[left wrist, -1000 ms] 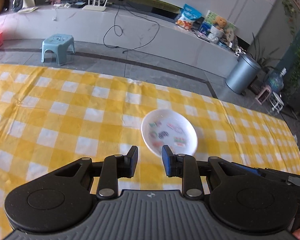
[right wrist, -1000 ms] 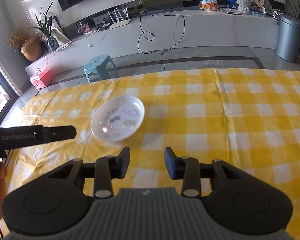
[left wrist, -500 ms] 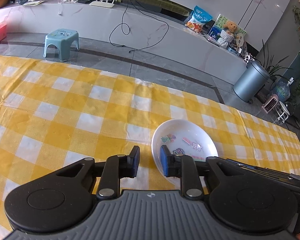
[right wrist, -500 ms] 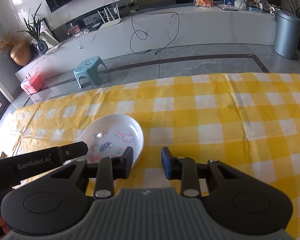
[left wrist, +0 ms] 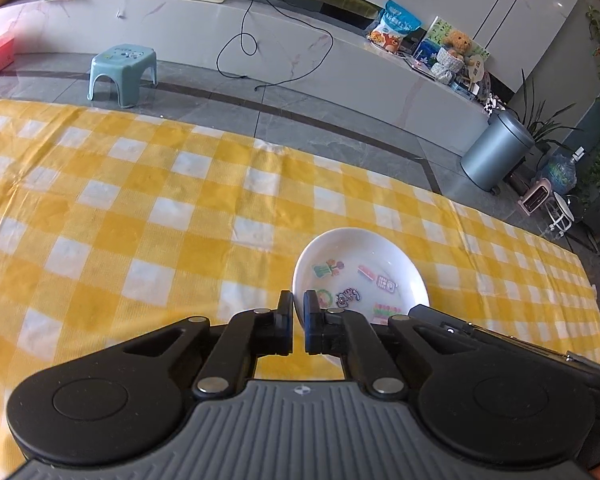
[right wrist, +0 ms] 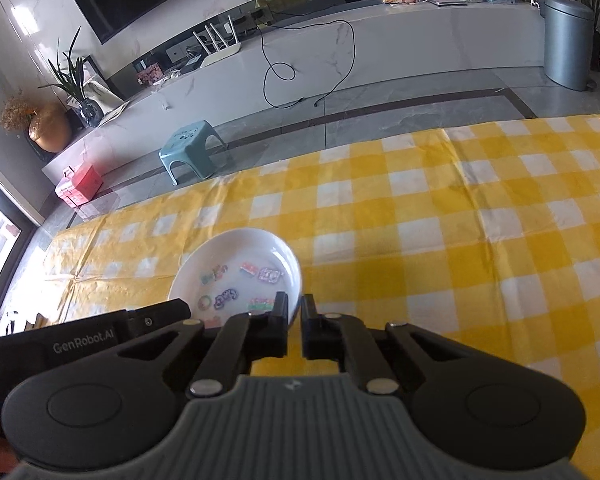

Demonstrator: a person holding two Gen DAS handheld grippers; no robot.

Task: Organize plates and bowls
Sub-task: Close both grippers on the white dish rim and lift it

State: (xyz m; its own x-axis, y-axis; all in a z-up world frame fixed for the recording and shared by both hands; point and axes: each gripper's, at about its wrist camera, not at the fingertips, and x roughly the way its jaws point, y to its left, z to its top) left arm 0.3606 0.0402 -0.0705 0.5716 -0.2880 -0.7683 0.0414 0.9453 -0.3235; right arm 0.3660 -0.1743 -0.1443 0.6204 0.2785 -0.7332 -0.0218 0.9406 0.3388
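A shallow white plate (left wrist: 360, 256) with small coloured pictures inside lies on the yellow-and-white checked tablecloth (left wrist: 140, 220). My left gripper (left wrist: 298, 300) is at the plate's left rim; its jaws are closing, with the rim pinched in the narrow gap between them. From the opposite side, my right gripper (right wrist: 295, 302) closes its jaws on the right rim of the same plate (right wrist: 236, 256), rim between the pads. The near part of the plate is hidden behind the fingers in both views.
The cloth-covered table (right wrist: 480, 220) stretches wide to both sides of the plate. Beyond its far edge is grey floor with a blue stool (left wrist: 122, 72), a grey bin (left wrist: 496, 152) and a long white bench with a trailing black cable (right wrist: 300, 68).
Both grippers moved in toward the plate from either side and narrowed their jaws from clearly apart to nearly together, now on its rim. The plate sits closer in both views.
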